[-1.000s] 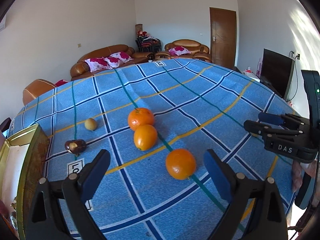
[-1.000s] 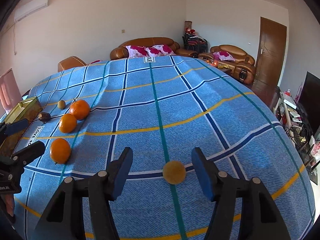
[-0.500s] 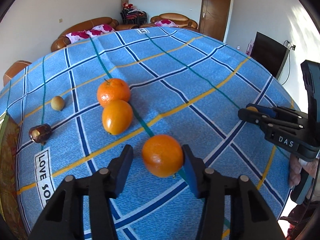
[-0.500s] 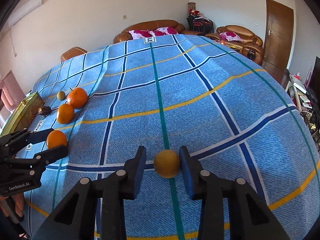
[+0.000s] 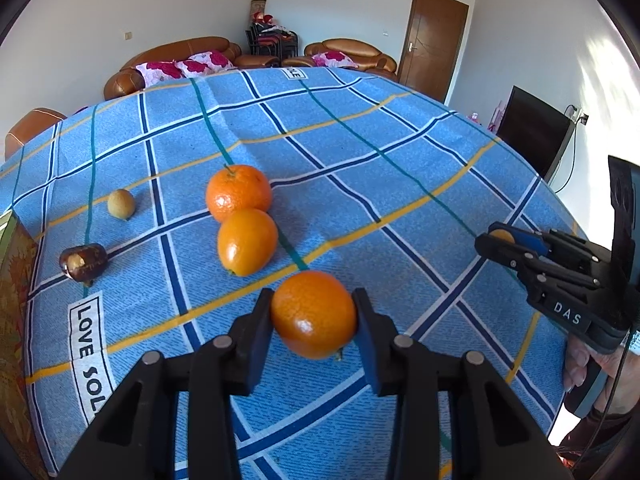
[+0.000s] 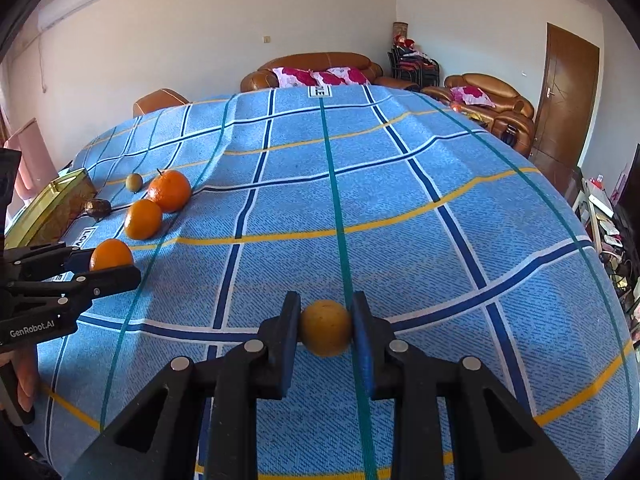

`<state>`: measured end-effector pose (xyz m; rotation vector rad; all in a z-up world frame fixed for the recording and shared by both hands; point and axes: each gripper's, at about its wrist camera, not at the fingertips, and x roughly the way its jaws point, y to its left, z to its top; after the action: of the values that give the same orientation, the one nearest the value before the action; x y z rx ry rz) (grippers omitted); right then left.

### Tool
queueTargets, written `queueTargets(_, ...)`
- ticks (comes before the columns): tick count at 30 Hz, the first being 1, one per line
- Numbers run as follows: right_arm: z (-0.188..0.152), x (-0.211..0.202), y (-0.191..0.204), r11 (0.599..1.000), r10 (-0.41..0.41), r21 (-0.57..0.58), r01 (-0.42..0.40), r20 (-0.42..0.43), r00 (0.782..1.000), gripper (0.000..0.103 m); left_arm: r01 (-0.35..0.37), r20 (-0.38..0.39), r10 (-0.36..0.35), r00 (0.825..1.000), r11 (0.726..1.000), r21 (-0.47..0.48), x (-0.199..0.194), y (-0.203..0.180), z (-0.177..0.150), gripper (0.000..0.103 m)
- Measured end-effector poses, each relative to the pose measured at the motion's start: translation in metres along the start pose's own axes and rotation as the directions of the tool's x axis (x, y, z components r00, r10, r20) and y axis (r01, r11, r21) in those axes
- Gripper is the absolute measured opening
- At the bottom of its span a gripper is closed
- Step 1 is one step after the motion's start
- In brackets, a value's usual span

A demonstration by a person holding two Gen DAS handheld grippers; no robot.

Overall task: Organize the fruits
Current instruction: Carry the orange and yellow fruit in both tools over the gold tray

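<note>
Both claws loaded: one orange, one small yellow fruit, over a blue checked cloth.

Left wrist view: left gripper [image 5: 313, 316] clamped on the near orange [image 5: 313, 314], pads on its flanks, fruit dead ahead at 12 o'clock. Two loose oranges, middle [image 5: 247, 241] and far [image 5: 239, 193], lie touching at 11 o'clock; beyond them at 10 o'clock a pale small fruit [image 5: 121, 203] and a brown fruit [image 5: 83, 261]. Tin box [image 5: 14, 280] at 9 o'clock, so the left claw looks nearer to it. Right wrist view: right gripper [image 6: 326, 330] closed on the yellow fruit [image 6: 326, 332], round, no long axis to mind. The fruit row and the box edge [image 6: 48, 210] sit at 10 o'clock, well apart from this claw.
</note>
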<state>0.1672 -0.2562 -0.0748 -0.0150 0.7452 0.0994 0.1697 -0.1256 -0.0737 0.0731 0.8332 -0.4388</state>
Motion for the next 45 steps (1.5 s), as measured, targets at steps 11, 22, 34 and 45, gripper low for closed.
queueTargets(11,-0.003,-0.021,0.002,0.999,0.048,-0.022,-0.045,0.139,0.989,0.027,-0.064,0.149,0.060,0.987,0.998,0.026,-0.028,-0.005,-0.002,0.040)
queueTargets(22,-0.006,-0.029,0.003,0.998,0.056,-0.034,-0.051,0.199,0.978,0.027,-0.107,0.251,0.096,0.963,0.994,0.029,-0.048,-0.008,-0.007,0.040)
queueTargets(34,-0.010,-0.039,0.008,0.999,0.025,-0.051,-0.011,0.278,0.960,0.027,-0.140,0.340,0.124,0.932,0.990,0.024,-0.064,-0.011,-0.012,0.040)
queueTargets(45,-0.012,-0.046,0.018,0.994,-0.017,-0.096,0.050,0.319,0.948,0.027,-0.226,0.435,0.192,0.880,0.974,0.028,-0.084,-0.011,-0.022,0.040)
